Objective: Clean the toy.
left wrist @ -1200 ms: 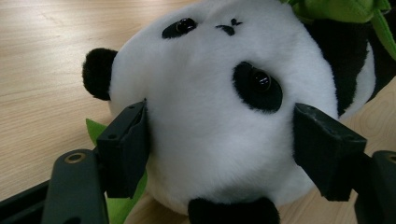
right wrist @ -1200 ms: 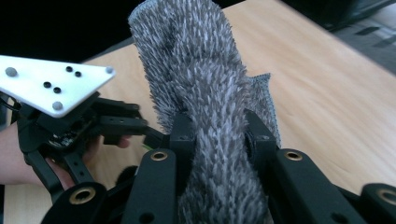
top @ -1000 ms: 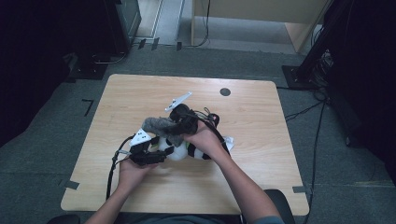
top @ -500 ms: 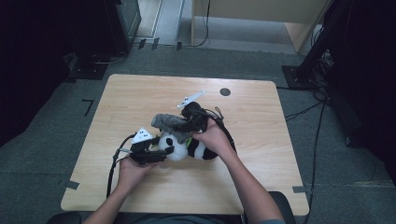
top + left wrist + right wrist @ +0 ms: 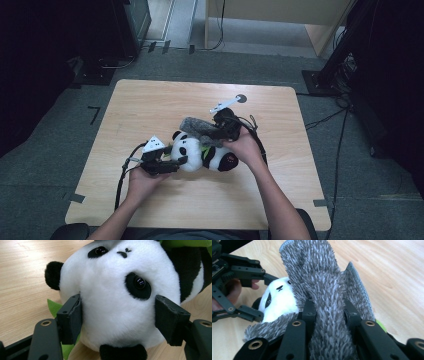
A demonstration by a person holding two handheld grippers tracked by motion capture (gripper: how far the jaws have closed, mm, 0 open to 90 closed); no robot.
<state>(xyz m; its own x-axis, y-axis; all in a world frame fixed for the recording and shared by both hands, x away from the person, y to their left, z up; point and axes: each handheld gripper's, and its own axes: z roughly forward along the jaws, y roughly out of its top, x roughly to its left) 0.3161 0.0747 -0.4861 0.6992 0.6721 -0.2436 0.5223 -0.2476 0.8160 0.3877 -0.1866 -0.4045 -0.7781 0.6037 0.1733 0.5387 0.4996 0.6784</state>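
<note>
The bench (image 5: 150, 105) is carrying the work near its middle, w/ the panda plush (image 5: 202, 152) lying on its side there. Since a sec ago the plush is lying further right and the grey furry cloth (image 5: 197, 127) is riding across above it instead of bunched over the head, so the face is now showing bare. Judging by that, the cloth is being pulled off or across the toy, approx midway. The right claw (image 5: 212, 136) is clamped tight on a fold of the cloth, forearm coming in from lower right, wrist bent over the plush's body. The left claw (image 5: 172, 162) is lying level, pointing right; its jaws have just been closing slightly, now bracketing the panda's head, pads pressing into the fur both sides.
</note>
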